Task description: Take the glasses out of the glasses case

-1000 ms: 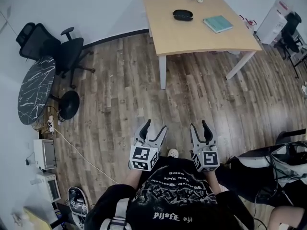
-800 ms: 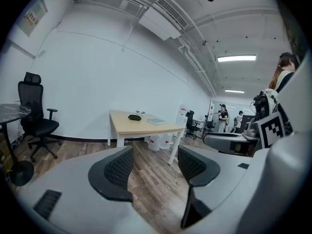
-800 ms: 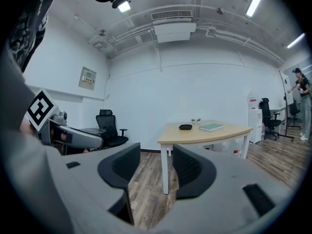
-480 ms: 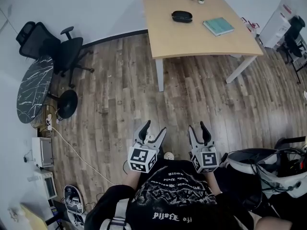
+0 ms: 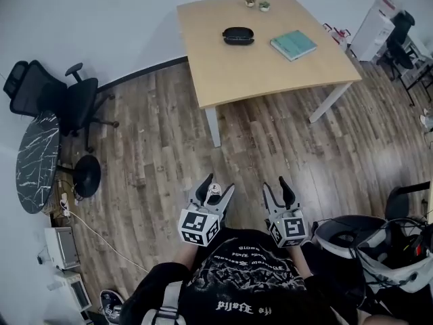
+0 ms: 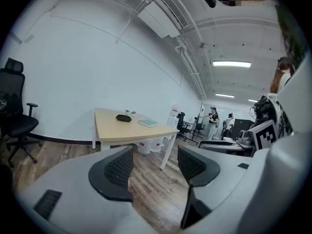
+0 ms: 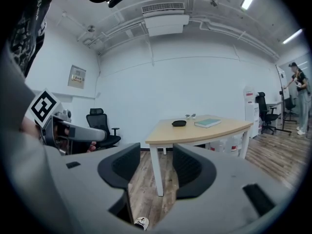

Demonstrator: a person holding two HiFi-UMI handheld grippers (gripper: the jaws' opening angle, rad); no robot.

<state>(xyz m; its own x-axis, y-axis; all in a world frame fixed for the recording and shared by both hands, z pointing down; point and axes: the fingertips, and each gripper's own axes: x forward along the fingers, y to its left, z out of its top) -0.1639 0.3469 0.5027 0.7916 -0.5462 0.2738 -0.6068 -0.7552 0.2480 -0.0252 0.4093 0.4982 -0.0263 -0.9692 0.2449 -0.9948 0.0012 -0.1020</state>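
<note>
Nearest, two grippers, left (image 5: 215,187) and right (image 5: 279,185), hang with jaws parted and empty, well short of one wooden table (image 5: 270,81) bearing one dark, oval, seemingly closed glasses case (image 5: 238,35), one teal book (image 5: 293,45) and two small pots (image 5: 256,4).

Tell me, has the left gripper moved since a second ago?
Yes. The left gripper has come forward toward the table: the strip of floor between it and the near table leg has shrunk.

An office: desk (image 5: 270,59), swivel chairs (image 5: 71,103), ceiling strip lights (image 6: 231,64).
</note>
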